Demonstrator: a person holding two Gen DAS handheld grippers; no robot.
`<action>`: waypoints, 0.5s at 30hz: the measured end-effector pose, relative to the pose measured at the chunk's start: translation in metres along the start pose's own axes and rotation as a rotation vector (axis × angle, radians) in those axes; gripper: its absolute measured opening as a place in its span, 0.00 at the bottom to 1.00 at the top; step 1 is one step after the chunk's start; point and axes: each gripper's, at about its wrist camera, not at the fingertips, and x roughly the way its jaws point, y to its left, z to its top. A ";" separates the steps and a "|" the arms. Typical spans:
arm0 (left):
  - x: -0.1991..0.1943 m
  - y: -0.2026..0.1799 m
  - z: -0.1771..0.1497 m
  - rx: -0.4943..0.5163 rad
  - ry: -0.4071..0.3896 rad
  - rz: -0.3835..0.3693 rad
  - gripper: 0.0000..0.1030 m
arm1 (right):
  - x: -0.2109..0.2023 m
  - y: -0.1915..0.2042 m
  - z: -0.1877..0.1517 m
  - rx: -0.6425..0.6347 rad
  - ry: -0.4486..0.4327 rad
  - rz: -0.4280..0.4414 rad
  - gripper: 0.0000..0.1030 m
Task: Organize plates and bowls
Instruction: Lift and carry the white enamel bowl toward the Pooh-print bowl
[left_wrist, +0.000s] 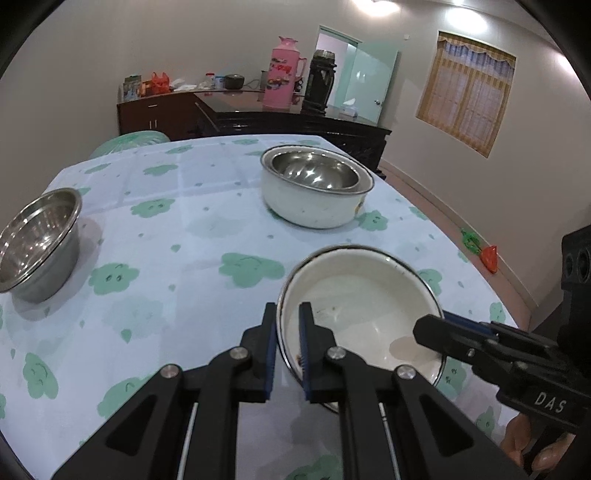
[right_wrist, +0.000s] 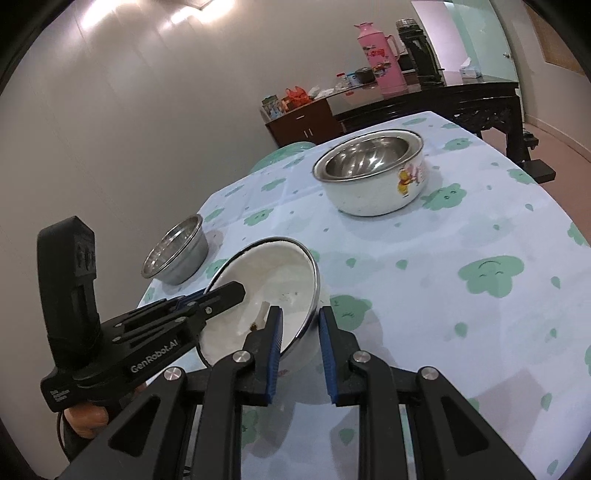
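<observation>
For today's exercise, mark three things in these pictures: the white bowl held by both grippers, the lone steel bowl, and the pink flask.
White bowl (left_wrist: 362, 314), left wrist view, inner wall.
Steel bowl (left_wrist: 33, 236), left wrist view, inside surface.
Pink flask (right_wrist: 382, 59), right wrist view, middle of the body.

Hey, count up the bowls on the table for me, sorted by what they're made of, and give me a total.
White enamel bowls: 2, the tilted one gripped by both grippers and the cartoon-printed one farther back.
Stainless steel bowls: 2, one nested inside the printed enamel bowl and one standing alone at the table's edge.
Total: 4 bowls on the cloud-patterned tablecloth.
</observation>
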 end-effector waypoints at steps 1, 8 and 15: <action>0.003 -0.002 0.001 0.005 0.005 0.002 0.08 | 0.001 -0.003 0.001 0.006 0.001 0.000 0.22; 0.013 -0.014 0.016 0.021 0.007 -0.002 0.08 | 0.000 -0.021 0.013 0.035 -0.006 0.002 0.22; 0.016 -0.021 0.049 0.041 -0.044 0.009 0.08 | -0.003 -0.027 0.041 0.018 -0.063 0.000 0.22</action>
